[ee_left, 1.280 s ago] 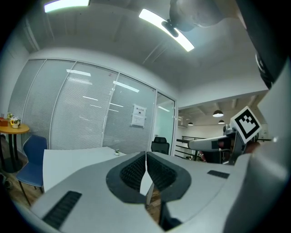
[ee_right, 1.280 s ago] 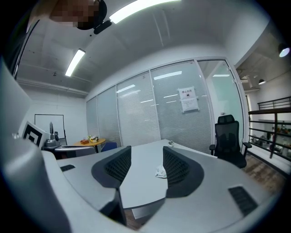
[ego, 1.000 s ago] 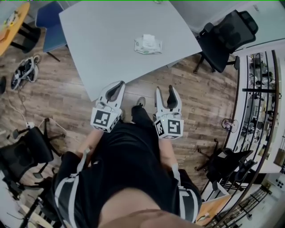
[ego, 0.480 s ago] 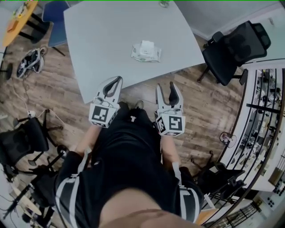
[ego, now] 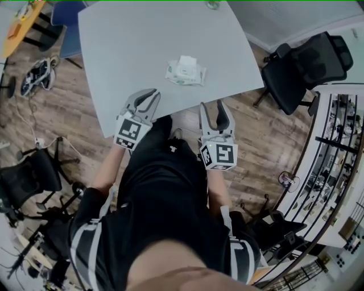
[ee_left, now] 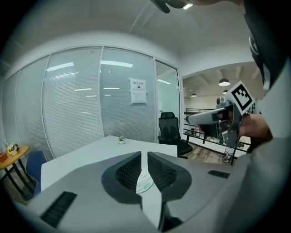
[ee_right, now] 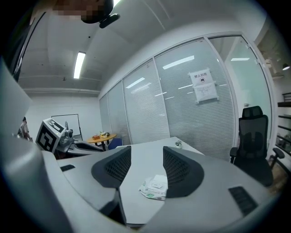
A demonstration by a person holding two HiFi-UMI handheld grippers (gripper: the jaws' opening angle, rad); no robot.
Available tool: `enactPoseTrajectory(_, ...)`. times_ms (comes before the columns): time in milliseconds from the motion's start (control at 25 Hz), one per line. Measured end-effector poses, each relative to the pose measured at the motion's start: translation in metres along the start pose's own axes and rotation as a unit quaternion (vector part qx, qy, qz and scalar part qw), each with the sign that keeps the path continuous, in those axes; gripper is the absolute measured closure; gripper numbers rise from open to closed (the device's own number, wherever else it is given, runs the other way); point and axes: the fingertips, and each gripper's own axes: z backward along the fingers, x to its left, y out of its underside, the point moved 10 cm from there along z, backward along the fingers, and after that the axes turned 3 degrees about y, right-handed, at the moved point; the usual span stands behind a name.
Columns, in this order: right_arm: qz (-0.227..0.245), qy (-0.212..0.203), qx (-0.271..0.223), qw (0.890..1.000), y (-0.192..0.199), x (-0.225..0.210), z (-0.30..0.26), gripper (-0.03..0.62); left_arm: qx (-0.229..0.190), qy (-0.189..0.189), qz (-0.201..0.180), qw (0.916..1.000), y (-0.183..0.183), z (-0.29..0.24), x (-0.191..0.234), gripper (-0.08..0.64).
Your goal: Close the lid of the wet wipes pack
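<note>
The wet wipes pack (ego: 186,72), white with green print, lies on the grey table (ego: 131,51), and its white lid looks flipped up at the far side. Both grippers hang at the table's near edge, well short of the pack. My left gripper (ego: 152,94) is over the table's corner with its fingertips together and nothing held; the pack (ee_left: 144,182) shows far off through the thin slit. My right gripper (ego: 213,108) stands open and empty just off the edge. The pack (ee_right: 154,187) shows between its jaws at a distance.
A black office chair (ego: 307,62) stands right of the table and another (ego: 28,182) on the wood floor at the left. A blue chair (ego: 62,17) and an orange round table (ego: 17,28) are far left. A small plant pot (ego: 211,4) sits at the table's far edge.
Both grippers have moved forward to the table. The left one has come over the table's near corner. The pack has not moved on the table.
</note>
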Motion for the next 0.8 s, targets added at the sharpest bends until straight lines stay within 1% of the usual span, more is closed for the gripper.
enactPoseTrajectory(80,0.002,0.001,0.007,1.0,-0.002,-0.005,-0.017,0.365,0.034,0.022,-0.011,0.9991,0.006,-0.021,0.018,0.522)
enactPoseTrajectory(160,0.004,0.003,0.015,1.0,-0.004,-0.013,-0.034,0.36,0.074,0.046,-0.028,0.9958,0.013,-0.048,0.034,0.465)
enactPoseTrajectory(200,0.004,0.004,0.019,1.0,-0.005,-0.017,-0.043,0.359,0.092,0.055,-0.038,0.9935,0.017,-0.061,0.04,0.449)
enactPoseTrajectory(320,0.003,0.006,0.031,0.999,-0.006,-0.025,-0.068,0.359,0.139,0.074,-0.072,0.9849,0.032,-0.097,0.06,0.446)
enactPoseTrajectory(400,0.002,0.009,0.041,0.999,-0.004,-0.027,-0.086,0.359,0.17,0.084,-0.1,0.9768,0.045,-0.119,0.074,0.446)
enactPoseTrajectory(480,0.002,0.012,0.052,0.999,0.001,-0.03,-0.105,0.359,0.199,0.102,-0.133,0.9657,0.06,-0.141,0.086,0.446)
enactPoseTrajectory(520,0.003,0.014,0.058,0.998,0.004,-0.032,-0.113,0.359,0.212,0.115,-0.152,0.9586,0.066,-0.153,0.089,0.446)
enactPoseTrajectory(680,0.008,0.018,0.085,0.996,0.014,-0.042,-0.141,0.351,0.267,0.173,-0.223,0.9215,0.091,-0.194,0.093,0.445)
enactPoseTrajectory(720,0.009,0.017,0.091,0.996,0.017,-0.043,-0.147,0.35,0.275,0.18,-0.235,0.9147,0.098,-0.203,0.094,0.445)
enactPoseTrajectory(760,0.01,0.017,0.098,0.995,0.02,-0.045,-0.153,0.348,0.28,0.183,-0.244,0.9101,0.104,-0.211,0.096,0.445)
enactPoseTrajectory(800,0.012,0.016,0.104,0.994,0.023,-0.046,-0.16,0.348,0.283,0.185,-0.25,0.9074,0.11,-0.219,0.1,0.445)
